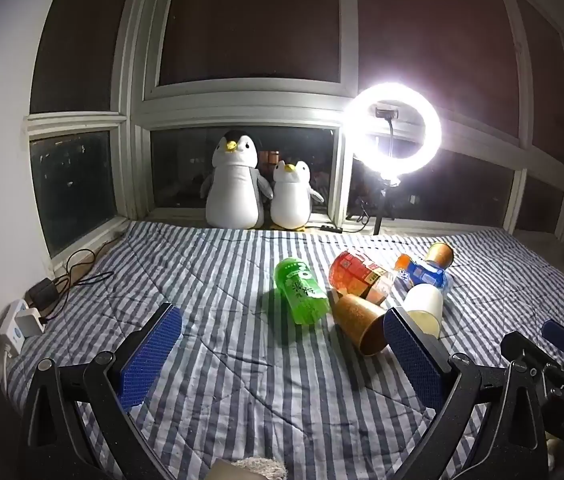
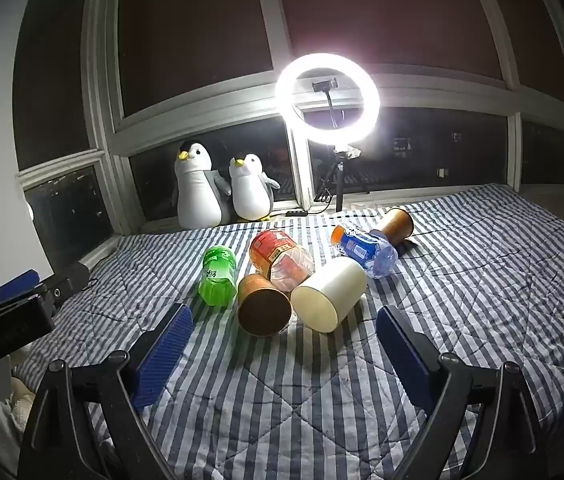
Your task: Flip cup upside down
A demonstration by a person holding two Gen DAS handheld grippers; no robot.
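A brown paper cup lies on its side on the striped bedspread, mouth toward me. A white cup lies beside it on the right, touching it. Another brown cup rests further back. My left gripper is open and empty, short of the cups, its right finger near the first brown cup's mouth. My right gripper is open and empty, and both near cups sit just beyond its fingertips.
Green, red-label and blue-label bottles lie among the cups. Two plush penguins and a ring light stand by the window. A power strip lies at the left edge.
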